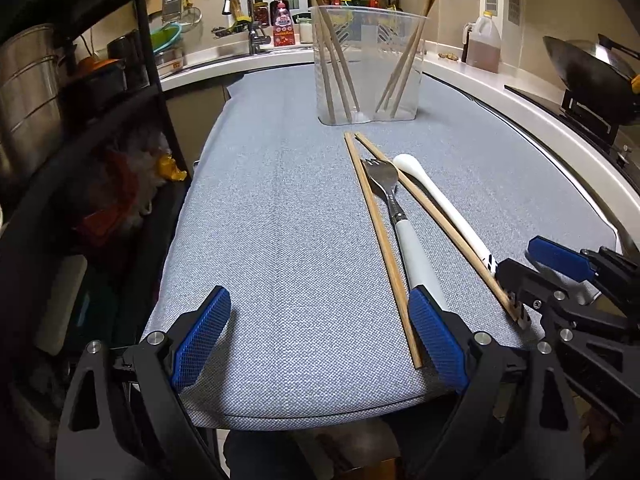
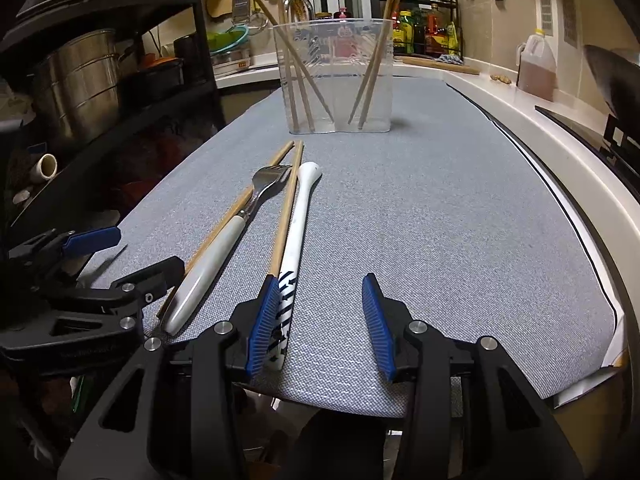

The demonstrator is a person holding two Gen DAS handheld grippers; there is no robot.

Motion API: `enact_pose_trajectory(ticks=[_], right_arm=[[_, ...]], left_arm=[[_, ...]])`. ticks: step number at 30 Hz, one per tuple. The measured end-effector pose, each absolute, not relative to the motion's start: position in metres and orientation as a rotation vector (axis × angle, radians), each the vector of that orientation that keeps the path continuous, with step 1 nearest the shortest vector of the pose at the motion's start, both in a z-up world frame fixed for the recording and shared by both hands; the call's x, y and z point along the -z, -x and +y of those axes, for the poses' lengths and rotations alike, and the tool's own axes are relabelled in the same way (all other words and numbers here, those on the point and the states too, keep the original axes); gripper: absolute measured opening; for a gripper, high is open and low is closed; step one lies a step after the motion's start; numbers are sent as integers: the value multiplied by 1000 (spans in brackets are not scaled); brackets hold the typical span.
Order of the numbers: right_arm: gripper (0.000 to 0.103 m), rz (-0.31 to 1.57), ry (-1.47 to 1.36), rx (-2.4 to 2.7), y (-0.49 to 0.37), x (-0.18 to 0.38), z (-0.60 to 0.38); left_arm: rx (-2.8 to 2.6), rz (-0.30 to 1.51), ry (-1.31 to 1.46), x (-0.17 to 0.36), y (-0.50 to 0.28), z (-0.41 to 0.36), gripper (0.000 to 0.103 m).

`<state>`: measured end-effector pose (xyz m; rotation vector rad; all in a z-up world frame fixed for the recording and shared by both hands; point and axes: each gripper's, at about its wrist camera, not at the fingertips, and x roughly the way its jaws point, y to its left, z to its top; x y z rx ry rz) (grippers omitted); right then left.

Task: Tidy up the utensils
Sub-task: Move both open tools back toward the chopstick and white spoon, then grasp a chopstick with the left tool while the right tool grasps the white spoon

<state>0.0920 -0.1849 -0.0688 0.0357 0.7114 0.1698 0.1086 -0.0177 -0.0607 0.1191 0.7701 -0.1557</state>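
Observation:
A clear plastic holder (image 1: 368, 68) (image 2: 340, 80) stands at the far end of the grey-blue mat, with several wooden chopsticks leaning inside. In front of it lie two loose chopsticks (image 1: 380, 240) (image 2: 286, 208), a fork with a white handle (image 1: 400, 216) (image 2: 224, 240) and a white spoon with a striped handle end (image 1: 440, 208) (image 2: 298, 224). My left gripper (image 1: 320, 332) is open and empty at the near edge, its right finger beside the fork handle. My right gripper (image 2: 320, 320) is open and empty, its left finger (image 2: 262, 324) touching the spoon handle.
The mat (image 1: 280, 240) covers a table with a white counter edge (image 2: 560, 152) to the right. A wok (image 1: 592, 68) and oil jug (image 1: 482, 44) sit right. A black shelf with steel pots (image 2: 80, 84) stands left. A sink with tap (image 1: 248, 16) is behind.

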Motion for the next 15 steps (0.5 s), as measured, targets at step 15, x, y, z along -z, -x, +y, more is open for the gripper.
enact_pose_trajectory(ticks=[15], right_arm=[[52, 632, 6, -106, -88, 80, -198]], left_arm=[[185, 725, -83, 67, -107, -14, 64]])
